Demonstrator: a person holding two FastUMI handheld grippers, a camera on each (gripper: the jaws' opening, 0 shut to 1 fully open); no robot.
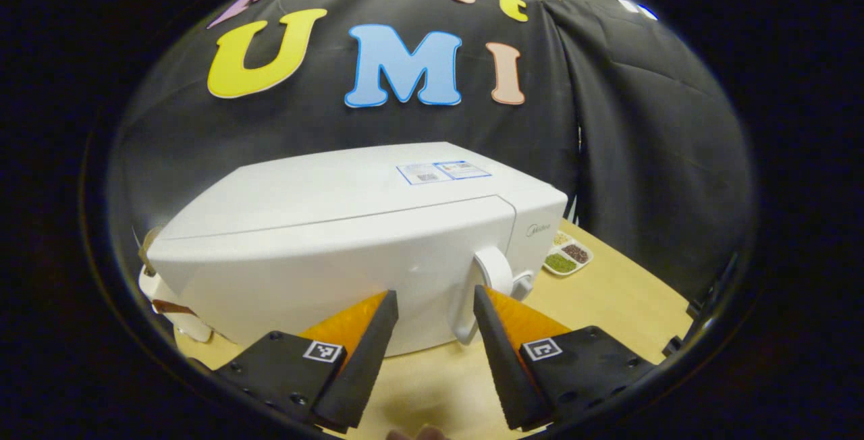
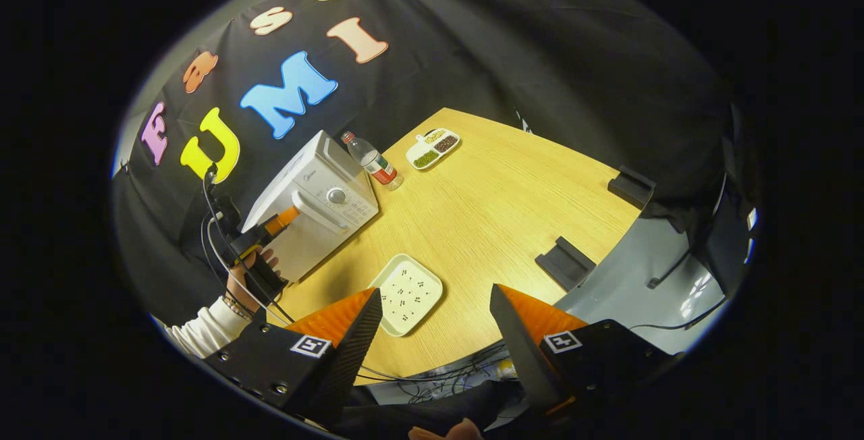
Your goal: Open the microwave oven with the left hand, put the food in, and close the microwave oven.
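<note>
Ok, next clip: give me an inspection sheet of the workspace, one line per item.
Surface: wooden table, partly bare.
Job's things: microwave shut, handle at its right; white tray near the front edge.
Clutter: bottle beside the microwave; divided dish at the far end; two dark holders on the right edge.
Grippers: left gripper open, facing the door near the handle; right gripper open, above the tray.
Cables: wires by the person's hand; more below the front edge.
Surroundings: black cloth wall.
</note>
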